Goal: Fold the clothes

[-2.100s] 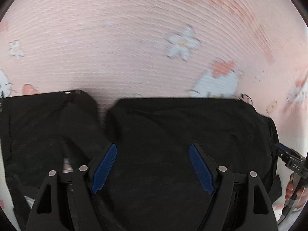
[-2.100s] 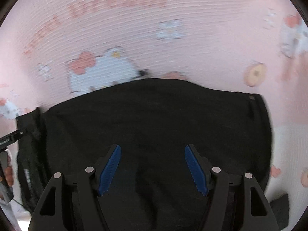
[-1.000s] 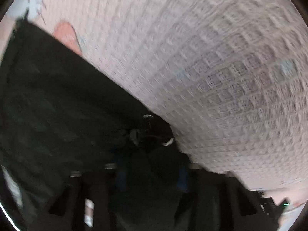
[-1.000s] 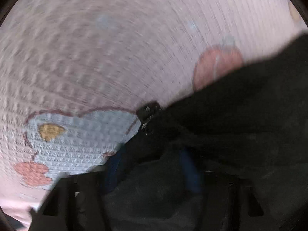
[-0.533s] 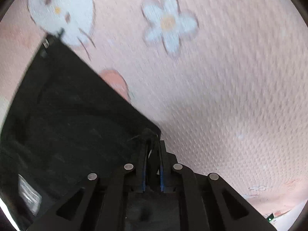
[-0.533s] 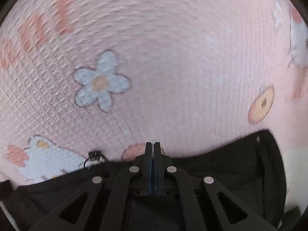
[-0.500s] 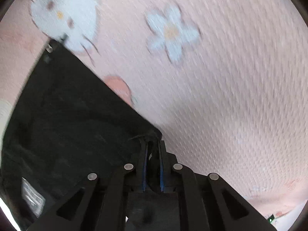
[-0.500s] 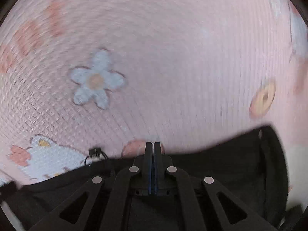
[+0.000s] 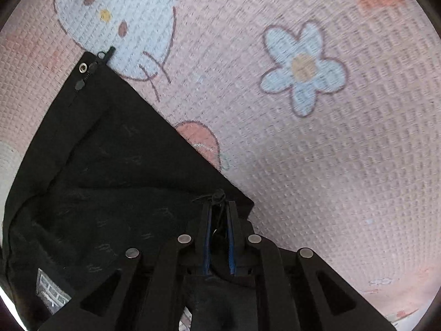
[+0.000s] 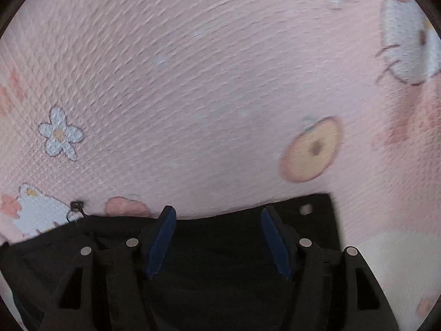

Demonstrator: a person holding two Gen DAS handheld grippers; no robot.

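Nearest, the left gripper [image 9: 217, 215] is pressed together on a corner of the black garment [image 9: 110, 171]. The right gripper [image 10: 217, 237] stands wide apart over the garment's edge and holds nothing. The garment lies flat with straight edges on the pink printed blanket [image 9: 330, 165]. At least one fold seems made; whether more remain, I cannot tell.

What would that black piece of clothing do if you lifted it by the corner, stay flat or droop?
Probably droop: the black garment lies limp and creased on the pink blanket, so it looks floppy. It seems light, since the left tongs pinch just one corner. Its snap and zipper pull might dangle.
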